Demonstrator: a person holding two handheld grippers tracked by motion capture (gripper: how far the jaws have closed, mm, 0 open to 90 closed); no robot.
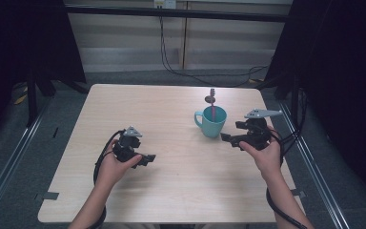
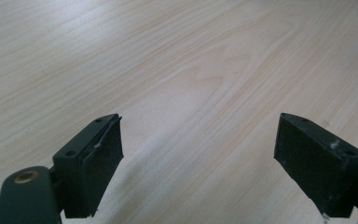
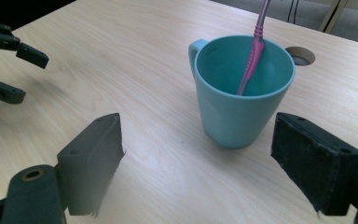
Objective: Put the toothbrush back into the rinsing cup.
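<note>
Worktop: pale wood-grain top with rounded corners, near edge at the person's side, grey floor around it.
Open room: wide bare wood across the left half and the near middle; the right part carries the mug.
Mug: teal, smooth, tapering toward its base, upright on the right part of the worktop, handle turned to the left, well clear of every edge.
Toothbrush: slim pink handle standing tilted inside the mug, its upper end rising past the far rim.
Cable hole: round opening in the worktop just beyond the mug.
Left tool: black, matte pads, held low over the left-middle of the worktop; jaws stand wide apart with bare wood between them, touching no object.
Right tool: black, grey three-cornered plate on top, just right of the mug and aimed at it; jaws spread wide, nothing between them, the mug lies ahead and apart from the pads.
</note>
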